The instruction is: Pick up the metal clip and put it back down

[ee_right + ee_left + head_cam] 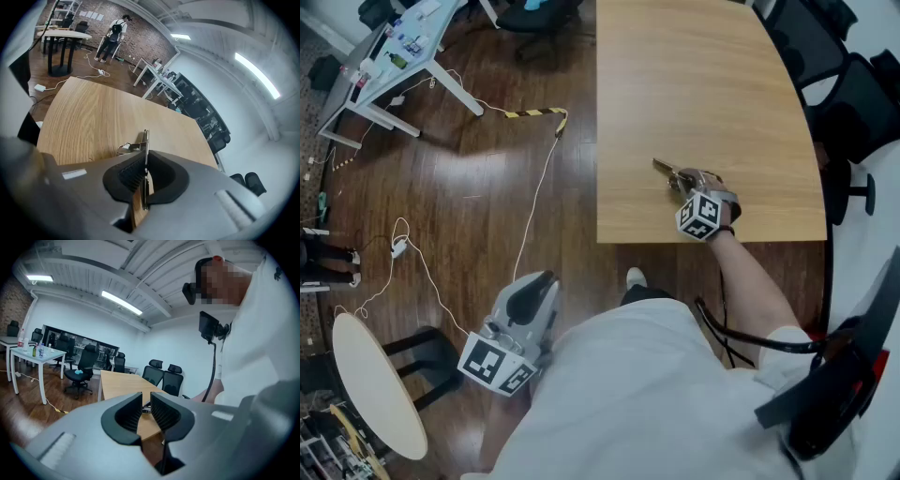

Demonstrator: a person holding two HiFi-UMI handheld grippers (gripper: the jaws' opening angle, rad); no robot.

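Near the front edge of the tabletop (694, 84), my right gripper (680, 180) has its fingers (129, 172) pressed together on the metal clip (146, 140). The clip is a thin plate seen edge-on between the pads, with its tip poking out ahead. I judge this to be the grasp-and-lift step. The clip is caught, but I cannot tell whether it is clear of the wood or resting on it.

As I read it, the next move calls for a short straight raise and then a level descent. The fingers should loosen only once the clip sits flat, since so thin a piece could twist or slip in the pads.

My left gripper (544, 281) hangs low at my side over the floor (487, 187), its fingers a narrow gap apart with nothing between them. It has no part in this step.

The tabletop is pale wood with a plain grain. The floor around it is dark planks, with a white cable (542, 183) trailing across. A white desk (398, 47) stands beyond, black office chairs (161, 373) line the far side, and a brick wall (140, 23) closes the back of the room.
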